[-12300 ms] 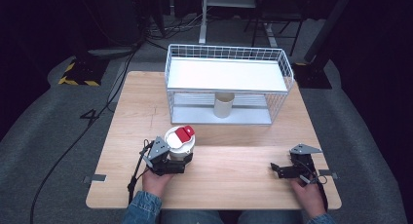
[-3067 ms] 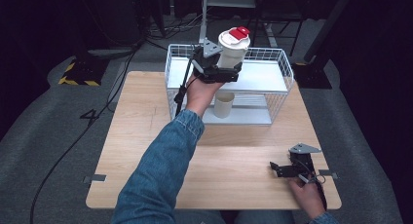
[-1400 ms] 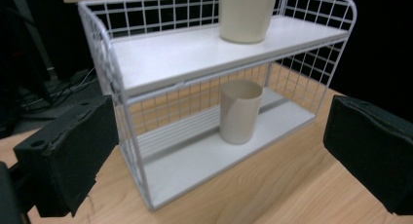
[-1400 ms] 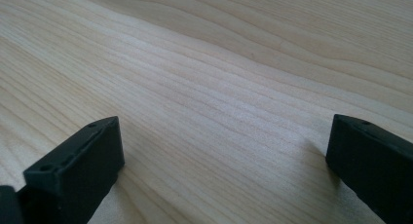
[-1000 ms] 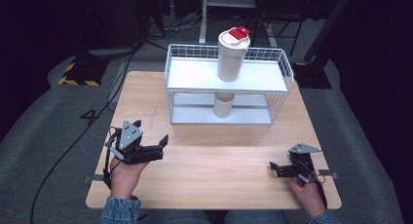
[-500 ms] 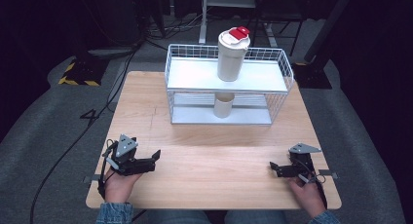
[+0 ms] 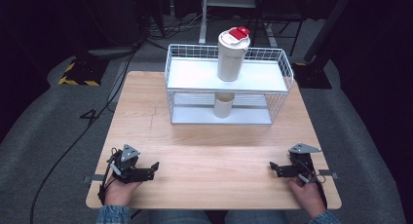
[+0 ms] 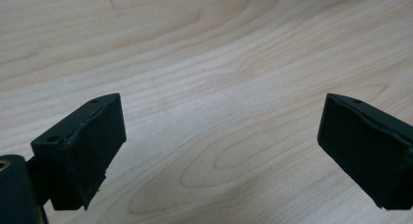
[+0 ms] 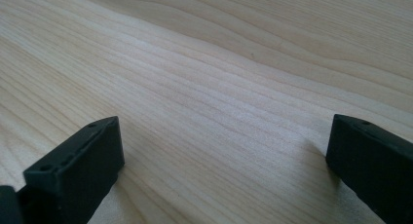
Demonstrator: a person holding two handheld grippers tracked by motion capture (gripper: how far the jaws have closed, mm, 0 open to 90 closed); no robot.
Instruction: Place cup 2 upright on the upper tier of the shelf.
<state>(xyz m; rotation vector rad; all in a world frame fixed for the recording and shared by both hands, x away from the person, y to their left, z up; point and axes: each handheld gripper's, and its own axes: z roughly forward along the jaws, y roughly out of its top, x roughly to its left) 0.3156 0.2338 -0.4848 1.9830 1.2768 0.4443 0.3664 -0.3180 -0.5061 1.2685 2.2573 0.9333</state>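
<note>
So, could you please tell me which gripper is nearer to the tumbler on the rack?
Left, narrowly. The left gripper sits at the near-left table edge, the right gripper near-right; the tumbler stands far off.

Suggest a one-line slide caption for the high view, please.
Tumbler upright on wire rack, both grippers, left and right, open on the table.

High cam looks down; both gripper cams close over table.

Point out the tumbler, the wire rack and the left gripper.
tumbler [image 7: 230, 58], high view, cream body
wire rack [image 7: 288, 70], high view, right rim
left gripper [image 7: 152, 169], high view, between its jaw tips
</note>
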